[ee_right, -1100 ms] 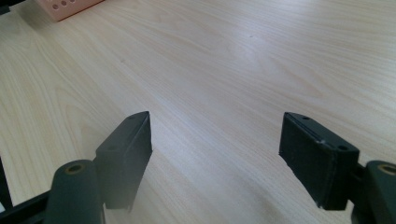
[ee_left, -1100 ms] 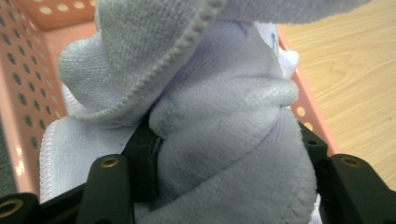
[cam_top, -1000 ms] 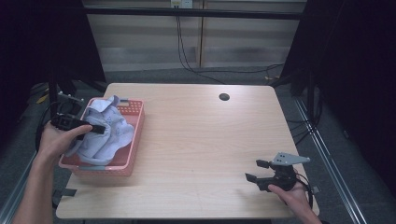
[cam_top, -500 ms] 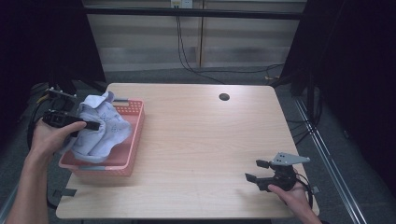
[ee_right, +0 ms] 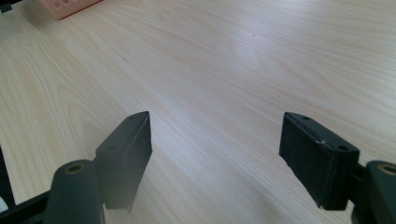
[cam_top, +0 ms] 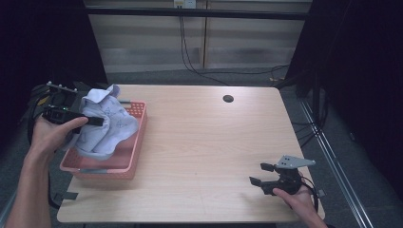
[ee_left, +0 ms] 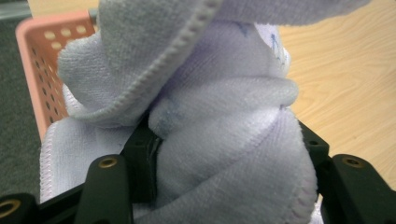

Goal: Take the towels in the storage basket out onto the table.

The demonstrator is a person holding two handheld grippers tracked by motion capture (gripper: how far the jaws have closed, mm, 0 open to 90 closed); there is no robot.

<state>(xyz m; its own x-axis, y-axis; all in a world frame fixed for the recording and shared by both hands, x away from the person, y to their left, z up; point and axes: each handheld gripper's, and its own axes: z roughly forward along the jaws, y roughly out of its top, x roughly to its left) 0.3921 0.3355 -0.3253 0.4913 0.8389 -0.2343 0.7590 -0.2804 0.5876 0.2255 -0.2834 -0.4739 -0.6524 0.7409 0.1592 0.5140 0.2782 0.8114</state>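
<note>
The left claw (cam_top: 97,121) is clamped on a bunched pale lilac towel (cam_top: 107,126), holding it above the pink basket (cam_top: 135,142) at the worktop's (cam_top: 204,142) left edge. The right claw (cam_top: 261,175) rests near the front right corner, jaws apart, nothing between them.

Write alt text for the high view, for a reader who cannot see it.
The left gripper holds a bunched pale lilac towel over a pink basket at the left edge of a wooden table. The right gripper rests near the table's front right corner, jaws open and empty.
</note>
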